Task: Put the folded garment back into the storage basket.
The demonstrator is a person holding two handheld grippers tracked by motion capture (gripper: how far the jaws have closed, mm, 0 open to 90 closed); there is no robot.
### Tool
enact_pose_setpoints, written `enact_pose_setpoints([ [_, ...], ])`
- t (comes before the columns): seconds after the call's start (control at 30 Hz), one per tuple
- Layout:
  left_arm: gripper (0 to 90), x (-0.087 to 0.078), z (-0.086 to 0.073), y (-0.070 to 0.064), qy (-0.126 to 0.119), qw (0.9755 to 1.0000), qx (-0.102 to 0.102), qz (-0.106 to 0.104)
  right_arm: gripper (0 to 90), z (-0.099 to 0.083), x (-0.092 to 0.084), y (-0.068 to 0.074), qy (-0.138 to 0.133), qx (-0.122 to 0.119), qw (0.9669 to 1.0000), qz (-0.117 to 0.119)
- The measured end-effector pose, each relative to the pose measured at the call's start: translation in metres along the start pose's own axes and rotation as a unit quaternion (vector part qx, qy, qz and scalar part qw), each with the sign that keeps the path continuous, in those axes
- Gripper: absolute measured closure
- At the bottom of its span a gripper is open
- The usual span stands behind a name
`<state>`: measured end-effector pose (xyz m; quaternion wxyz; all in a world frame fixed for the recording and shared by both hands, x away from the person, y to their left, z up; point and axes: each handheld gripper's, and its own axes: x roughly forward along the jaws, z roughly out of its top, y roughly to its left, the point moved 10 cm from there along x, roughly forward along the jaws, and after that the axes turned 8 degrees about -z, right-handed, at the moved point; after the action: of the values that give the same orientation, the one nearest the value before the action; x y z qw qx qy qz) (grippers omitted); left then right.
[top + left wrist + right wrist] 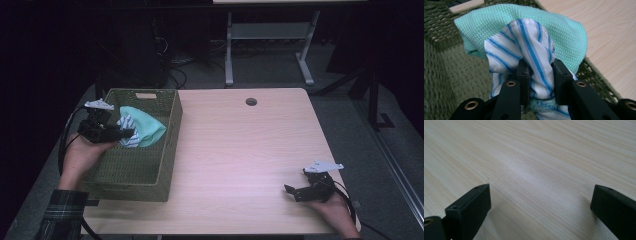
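The left gripper (537, 75) is clenching a bunched blue-striped white cloth (524, 57), both jaws pressing into its folds, and is holding it over the inside of the green woven basket (167, 150), toward the basket's far left corner. The right gripper (300, 192) is resting well to the right of the basket on the bare table (240, 150), its jaws standing wide with nothing between them.

Judging by this, the striped cloth is being put into the basket. To do it well, the hand should be carrying the bundle low and past the rim before the jaws let go, so no tail is draping over the wall.

A mint green cloth (147, 125) is lying in the basket just behind the striped one, touching it and crowding that corner; the basket's near half is lying open.
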<state>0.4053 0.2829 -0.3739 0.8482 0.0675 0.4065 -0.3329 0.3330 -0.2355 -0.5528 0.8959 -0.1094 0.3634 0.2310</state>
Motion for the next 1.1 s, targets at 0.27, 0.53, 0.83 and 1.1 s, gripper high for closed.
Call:
enact_pose_setpoints([
  [0.27, 70.4, 0.005, -0.020, 0.020, 0.007, 0.9996, -0.023, 0.013, 2.6, 0.000, 0.000, 0.000, 0.000, 0.000, 1.0000, -0.001],
  [0.53, 70.4, 0.018, -0.038, 0.031, 0.014, 0.9990, -0.042, 0.012, 2.6, 0.000, 0.000, 0.001, 0.000, 0.001, 1.0000, -0.001],
  [0.83, 70.4, 0.031, -0.053, 0.039, 0.022, 0.9982, -0.055, 0.013, 2.6, 0.000, 0.000, 0.001, 0.001, 0.000, 1.0000, -0.002],
  [1.1, 70.3, 0.045, -0.065, 0.044, 0.034, 0.9973, -0.063, 0.014, 2.6, 0.000, 0.000, 0.001, 0.001, 0.001, 1.0000, -0.001],
])
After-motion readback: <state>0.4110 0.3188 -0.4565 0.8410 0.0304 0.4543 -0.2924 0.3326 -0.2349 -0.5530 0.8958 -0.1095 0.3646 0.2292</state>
